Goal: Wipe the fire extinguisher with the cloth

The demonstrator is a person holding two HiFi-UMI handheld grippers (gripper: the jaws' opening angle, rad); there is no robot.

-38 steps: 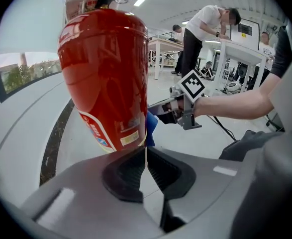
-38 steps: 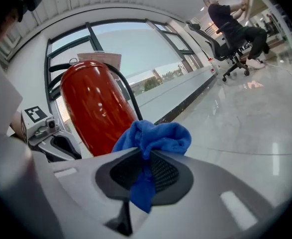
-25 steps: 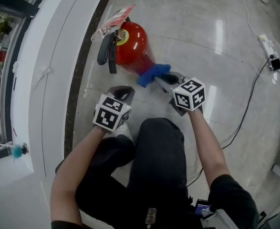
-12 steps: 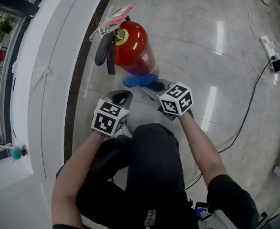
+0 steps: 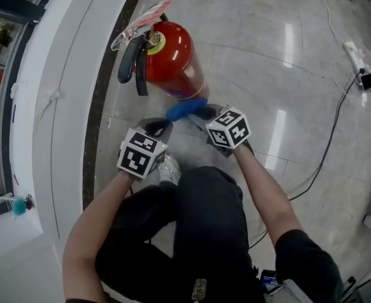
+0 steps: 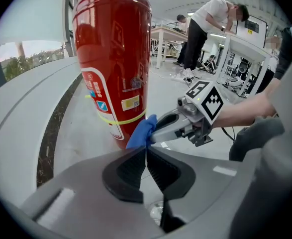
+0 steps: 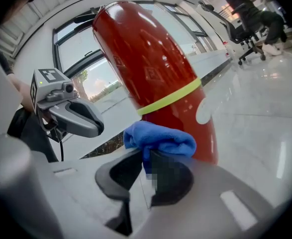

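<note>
Red and glossy, one cylinder-shaped fire extinguisher (image 5: 172,59) stands upright on the pale polished floor (image 5: 267,68), just beside the dark strip at the foot of a white curved ledge (image 5: 65,106). One yellow-green band rings its lower body, white labels sit above that, and a black hose (image 5: 127,59) hangs down from the head, where a clear-sleeved tag (image 5: 141,24) sticks out. One blue cloth (image 5: 184,110), bunched into a wad, is pressed against the cylinder low down, near the base. Two claws are out. The right claw (image 5: 198,113) is pinching that cloth between its jaws. The left claw (image 5: 159,127) hangs near the extinguisher, clear of it, with its jaws pressed together on nothing. In the left gripper view the extinguisher's top is cut off, and in the head view the cloth covers its foot. One black cable (image 5: 327,137) trails across the floor, well apart
</note>
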